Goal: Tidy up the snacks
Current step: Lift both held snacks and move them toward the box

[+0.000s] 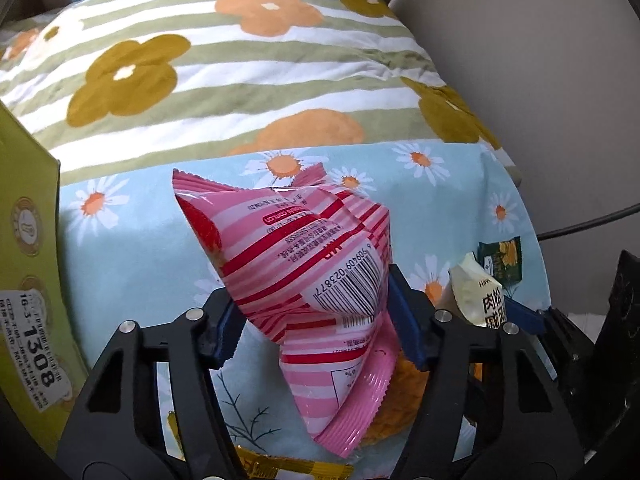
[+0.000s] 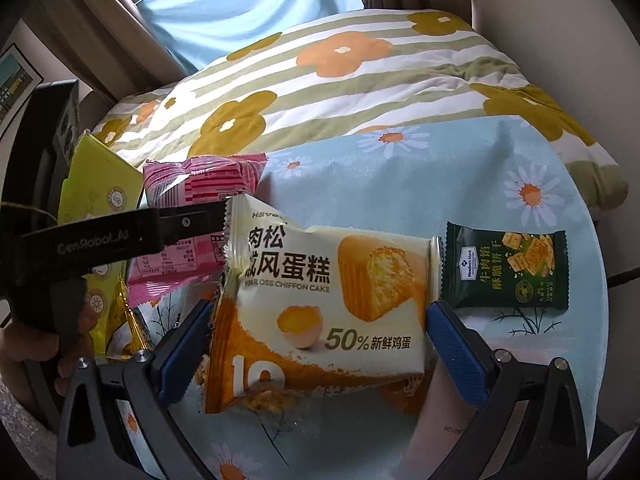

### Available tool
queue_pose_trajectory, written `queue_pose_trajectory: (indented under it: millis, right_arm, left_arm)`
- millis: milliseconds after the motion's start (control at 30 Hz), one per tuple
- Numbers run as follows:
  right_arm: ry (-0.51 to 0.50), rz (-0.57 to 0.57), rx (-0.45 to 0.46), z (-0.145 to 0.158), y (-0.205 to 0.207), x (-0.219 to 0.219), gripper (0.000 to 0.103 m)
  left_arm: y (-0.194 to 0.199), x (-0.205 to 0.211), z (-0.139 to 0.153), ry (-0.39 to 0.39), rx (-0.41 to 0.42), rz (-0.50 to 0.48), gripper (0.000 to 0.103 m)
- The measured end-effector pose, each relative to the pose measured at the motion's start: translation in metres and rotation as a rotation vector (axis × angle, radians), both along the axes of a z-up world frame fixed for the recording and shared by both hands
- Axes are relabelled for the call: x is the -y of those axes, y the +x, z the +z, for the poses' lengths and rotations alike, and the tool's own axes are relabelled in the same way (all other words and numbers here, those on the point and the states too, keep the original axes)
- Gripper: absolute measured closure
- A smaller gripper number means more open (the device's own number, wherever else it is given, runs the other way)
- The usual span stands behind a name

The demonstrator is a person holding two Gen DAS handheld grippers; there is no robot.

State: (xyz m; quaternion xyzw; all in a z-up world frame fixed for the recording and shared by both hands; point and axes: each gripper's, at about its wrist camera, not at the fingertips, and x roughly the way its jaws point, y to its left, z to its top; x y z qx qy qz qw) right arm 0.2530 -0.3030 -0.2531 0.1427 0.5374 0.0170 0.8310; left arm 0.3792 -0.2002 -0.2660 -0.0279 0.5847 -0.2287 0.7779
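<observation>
— Two grippers logged? Contents?

— Left gripper [image 1: 316, 312]: jaws clamped on a pink-and-red striped plastic snack packet [image 1: 308, 264], lifted above the blue daisy-print cloth [image 1: 132, 248]. Right gripper [image 2: 320, 320]: jaws pinching a cream-and-orange chiffon cake packet [image 2: 320, 300].

— Surroundings, relative to the cake packet?

— Dark green cracker packet [image 2: 504, 268] just right, flat on the cloth; yellow-green cardboard box [image 2: 100, 184] far left; striped flower-print pillow [image 2: 340, 76] behind.

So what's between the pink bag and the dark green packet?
The chiffon cake packet, gripped by the right gripper, lies between the pink bag and green packet, per the right wrist view.
</observation>
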Motion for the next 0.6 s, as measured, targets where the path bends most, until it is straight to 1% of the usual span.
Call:
queue_pose_trajectory:
  millis: [167, 400, 467, 533, 600]
  right_arm:
    - [0.001, -0.001, 0.001, -0.001, 0.005, 0.0, 0.0]
    - [-0.007, 0.006, 0.001, -0.005, 0.008, -0.002, 0.001]
    - [-0.018, 0.011, -0.004, -0.006, 0.008, -0.003, 0.006]
    - [-0.049, 0.013, -0.008, -0.007, 0.007, -0.006, 0.015]
    - [-0.065, 0.012, -0.004, -0.007, 0.005, -0.005, 0.019]
  left_arm:
    - [-0.003, -0.007, 0.007, 0.011, 0.017, 0.017, 0.045]
    - [-0.009, -0.018, 0.028, 0.021, 0.066, 0.033, 0.045]
    - [-0.011, -0.02, 0.033, 0.023, 0.078, 0.035, 0.045]
    - [-0.014, -0.023, 0.037, 0.021, 0.085, 0.04, 0.045]
    - [-0.019, -0.025, 0.039, 0.022, 0.09, 0.043, 0.045]
